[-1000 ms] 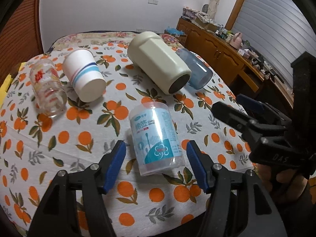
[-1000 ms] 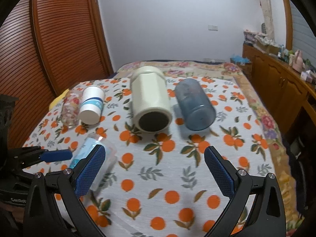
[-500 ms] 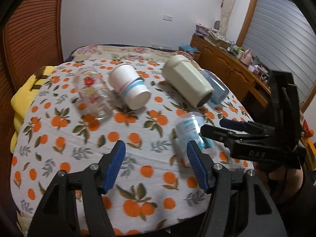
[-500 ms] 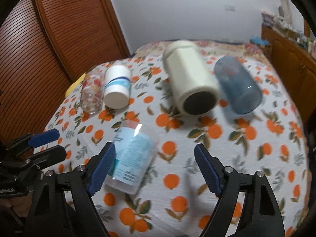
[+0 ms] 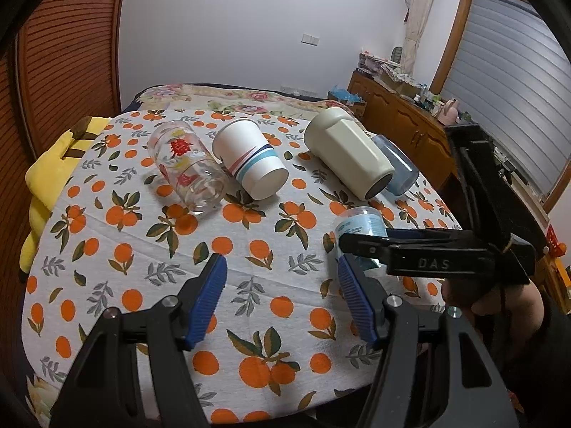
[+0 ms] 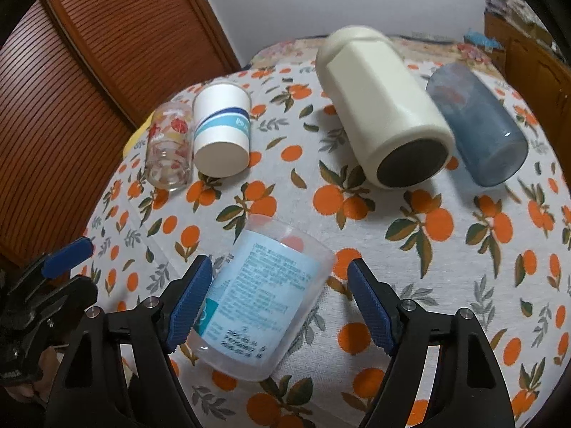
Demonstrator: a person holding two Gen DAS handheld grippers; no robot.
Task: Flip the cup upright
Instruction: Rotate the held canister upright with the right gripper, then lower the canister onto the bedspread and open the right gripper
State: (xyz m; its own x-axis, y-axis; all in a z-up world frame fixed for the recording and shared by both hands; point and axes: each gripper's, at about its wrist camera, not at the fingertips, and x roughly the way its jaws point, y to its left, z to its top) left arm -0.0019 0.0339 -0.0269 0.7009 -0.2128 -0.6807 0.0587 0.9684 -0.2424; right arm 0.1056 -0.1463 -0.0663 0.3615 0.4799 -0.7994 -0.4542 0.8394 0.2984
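Note:
A clear plastic cup with a light-blue label (image 6: 264, 296) lies on its side on the orange-print tablecloth (image 6: 446, 285). My right gripper (image 6: 280, 303) is open and its blue pads straddle the cup, the left pad close to its side. In the left wrist view the cup (image 5: 360, 226) is partly hidden behind the right gripper's black body. My left gripper (image 5: 282, 299) is open and empty, left of the cup, above bare cloth.
Other cups lie on their sides farther back: a floral glass (image 5: 185, 169), a striped paper cup (image 5: 249, 164), a cream mug (image 5: 346, 157) and a blue tumbler (image 6: 478, 123). A yellow cushion (image 5: 53, 167) lies at the left table edge. A wooden cabinet (image 5: 403, 121) stands to the right.
My left gripper has drawn back and to the left, away from the labelled cup. My right gripper has moved left and down until its pads straddle that cup.

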